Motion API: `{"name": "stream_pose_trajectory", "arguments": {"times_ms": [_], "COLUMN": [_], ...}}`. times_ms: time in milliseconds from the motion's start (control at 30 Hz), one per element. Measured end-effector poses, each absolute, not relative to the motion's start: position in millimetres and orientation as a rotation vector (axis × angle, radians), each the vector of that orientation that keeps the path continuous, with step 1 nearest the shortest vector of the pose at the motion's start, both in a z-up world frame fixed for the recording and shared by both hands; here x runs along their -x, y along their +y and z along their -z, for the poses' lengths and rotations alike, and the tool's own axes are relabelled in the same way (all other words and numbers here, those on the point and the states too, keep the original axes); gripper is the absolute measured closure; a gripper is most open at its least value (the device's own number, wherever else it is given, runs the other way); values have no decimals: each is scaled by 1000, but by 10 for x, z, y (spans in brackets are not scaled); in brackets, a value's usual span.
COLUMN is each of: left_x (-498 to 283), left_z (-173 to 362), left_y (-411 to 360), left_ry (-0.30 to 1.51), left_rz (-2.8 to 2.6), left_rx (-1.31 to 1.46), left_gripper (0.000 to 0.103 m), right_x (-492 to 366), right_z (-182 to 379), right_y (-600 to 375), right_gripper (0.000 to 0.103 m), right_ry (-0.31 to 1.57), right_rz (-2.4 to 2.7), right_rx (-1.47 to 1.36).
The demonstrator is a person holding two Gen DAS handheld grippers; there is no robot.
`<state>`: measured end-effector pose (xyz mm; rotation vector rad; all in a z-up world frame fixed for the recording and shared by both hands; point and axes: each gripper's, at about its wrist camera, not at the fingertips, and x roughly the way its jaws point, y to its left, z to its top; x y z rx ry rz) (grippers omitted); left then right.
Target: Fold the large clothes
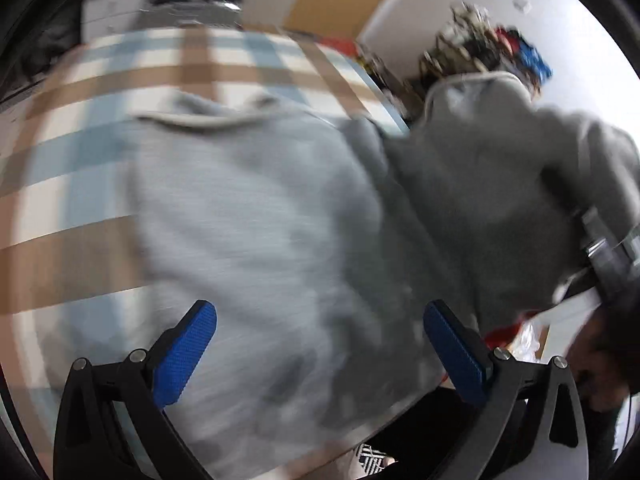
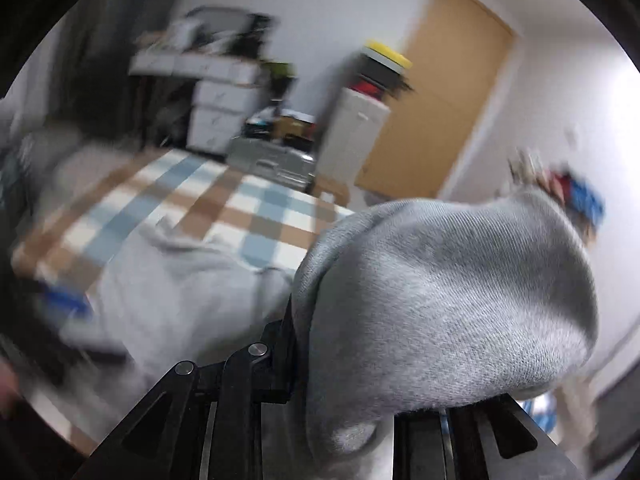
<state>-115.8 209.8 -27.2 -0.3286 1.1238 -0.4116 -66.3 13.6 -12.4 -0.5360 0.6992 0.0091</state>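
Observation:
A large grey sweatshirt (image 1: 248, 208) lies spread on a bed with a blue, brown and white checked cover (image 1: 80, 120). In the blurred left wrist view, my left gripper (image 1: 320, 312) hovers over the sweatshirt's body. It is open, its blue pads (image 1: 188, 352) wide apart with nothing pressed between them. One part of the sweatshirt (image 1: 480, 184) is lifted up at the right. In the right wrist view, my right gripper (image 2: 344, 360) is shut on a thick bunch of that grey fabric (image 2: 448, 288), which drapes over and hides its fingertips.
Beyond the checked cover (image 2: 240, 208) stand white drawers (image 2: 224, 108), a white cabinet (image 2: 356, 132) stacked with boxes, and a tan door (image 2: 436, 112). A pile of coloured clutter (image 1: 480, 52) sits against the white wall past the bed's edge.

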Motion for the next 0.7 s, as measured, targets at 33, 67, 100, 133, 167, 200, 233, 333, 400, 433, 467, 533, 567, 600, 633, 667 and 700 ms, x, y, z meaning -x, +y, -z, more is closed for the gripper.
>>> {"name": "stream_pose_trajectory", "arguments": {"times_ms": [33, 67, 100, 133, 167, 200, 233, 333, 400, 433, 467, 533, 567, 600, 633, 667, 700], "left_x": [1239, 1308, 1348, 1404, 1477, 1526, 1581, 1596, 1493, 1422, 1344, 1227, 1218, 1168, 1193, 1151, 1114], "left_z": [249, 229, 220, 198, 171, 161, 146, 124, 142, 176, 214, 299, 324, 372, 371, 409, 426], "left_y": [2311, 2516, 2645, 2809, 2991, 3026, 3047, 3077, 2983, 2898, 2830, 2721, 2678, 2603, 2588, 2519, 2449], "left_ry": [1124, 1115, 1103, 1087, 1069, 1062, 1055, 1051, 1078, 1101, 1128, 1181, 1204, 1228, 1238, 1264, 1285], "left_rz": [403, 393, 384, 373, 364, 365, 376, 401, 408, 415, 424, 453, 471, 485, 492, 505, 511], "left_rx": [358, 395, 422, 457, 496, 508, 518, 524, 511, 499, 492, 489, 490, 500, 511, 521, 522], "left_gripper": [2, 2, 2, 2, 2, 2, 2, 2, 2, 2, 2, 2, 2, 2, 2, 3, 3], "right_x": [734, 796, 886, 965, 1041, 1147, 1180, 1342, 1427, 1425, 1409, 1383, 1376, 1367, 1364, 1350, 1350], "right_z": [254, 367, 521, 674, 812, 1004, 1098, 1467, 1556, 1550, 1514, 1435, 1381, 1323, 1280, 1182, 1066], "right_y": [364, 516, 706, 843, 938, 1040, 1078, 1119, 1137, 1135, 1125, 1082, 1041, 982, 949, 851, 740], "right_gripper": [81, 80, 80, 80, 80, 79, 79, 76, 66, 45, 25, 18, 17, 17, 17, 18, 18], "right_ry": [691, 683, 672, 662, 658, 662, 667, 705, 668, 671, 703, 737, 744, 758, 771, 786, 796], "right_rz": [-42, -69, -106, -138, -164, -197, -215, -283, -295, -318, -375, -447, -481, -529, -561, -624, -683], "right_rx": [611, 664, 735, 805, 855, 910, 929, 956, 976, 949, 888, 776, 718, 659, 625, 555, 474]}}
